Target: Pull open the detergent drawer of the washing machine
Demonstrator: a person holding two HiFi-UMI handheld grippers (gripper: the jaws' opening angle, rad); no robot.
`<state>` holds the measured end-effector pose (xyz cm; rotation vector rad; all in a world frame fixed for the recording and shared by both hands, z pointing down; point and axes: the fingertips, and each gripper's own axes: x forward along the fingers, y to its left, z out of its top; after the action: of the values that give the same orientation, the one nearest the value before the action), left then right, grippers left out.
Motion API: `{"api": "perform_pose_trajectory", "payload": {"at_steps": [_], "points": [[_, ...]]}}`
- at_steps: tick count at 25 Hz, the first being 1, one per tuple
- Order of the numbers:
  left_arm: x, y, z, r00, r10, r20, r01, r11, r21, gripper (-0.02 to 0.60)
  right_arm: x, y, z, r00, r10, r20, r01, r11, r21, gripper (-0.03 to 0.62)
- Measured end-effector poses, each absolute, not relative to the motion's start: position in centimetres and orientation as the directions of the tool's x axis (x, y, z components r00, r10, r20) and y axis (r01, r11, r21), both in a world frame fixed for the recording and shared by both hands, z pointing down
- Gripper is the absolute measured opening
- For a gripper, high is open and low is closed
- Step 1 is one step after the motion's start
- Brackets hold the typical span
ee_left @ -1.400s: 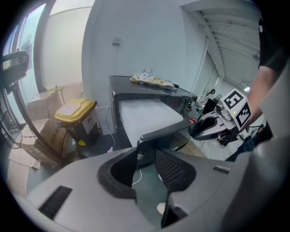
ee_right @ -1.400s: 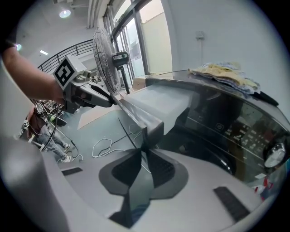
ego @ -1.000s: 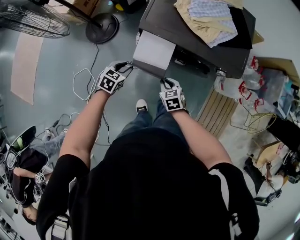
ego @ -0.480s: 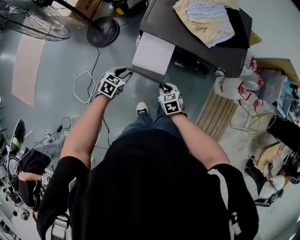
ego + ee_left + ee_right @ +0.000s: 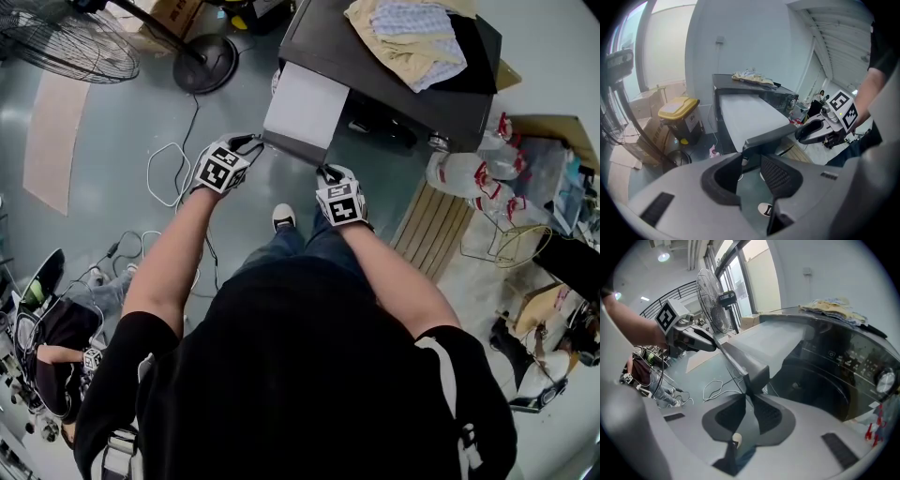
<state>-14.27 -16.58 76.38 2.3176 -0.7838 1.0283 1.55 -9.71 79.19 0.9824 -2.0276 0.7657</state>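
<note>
The dark washing machine (image 5: 394,70) has its pale detergent drawer (image 5: 305,103) standing pulled out toward me. My left gripper (image 5: 255,137) is at the left end of the drawer's grey front panel (image 5: 292,148), and in the left gripper view its jaws (image 5: 751,159) stand wide, closed round that thick corner. My right gripper (image 5: 325,172) holds the panel's right end. In the right gripper view its tips (image 5: 749,393) pinch the panel's thin lower edge (image 5: 754,376); these jaws have just been opening a little, with the edge still between them.
A standing fan (image 5: 70,42) and its round base (image 5: 204,56) are on the floor at left, with loose cables (image 5: 169,169) below them. Folded cloths (image 5: 408,37) lie on the machine top. Wooden slats (image 5: 436,234) and plastic bottles (image 5: 469,169) are at right. A yellow-lidded bin (image 5: 677,110) stands behind.
Both grippers stay at the two ends of the drawer front. The head view has shifted slightly, and the person sitting at lower left has moved.
</note>
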Motion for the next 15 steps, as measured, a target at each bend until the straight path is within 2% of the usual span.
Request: {"api": "perform_pose_trajectory", "payload": {"at_steps": [15], "points": [[-14.3, -16.5, 76.3, 0.562, -0.313, 0.766, -0.678, -0.704, 0.210, 0.144, 1.8, -8.7, 79.2, -0.457, -0.343, 0.821, -0.818, 0.523, -0.237, 0.080]]}}
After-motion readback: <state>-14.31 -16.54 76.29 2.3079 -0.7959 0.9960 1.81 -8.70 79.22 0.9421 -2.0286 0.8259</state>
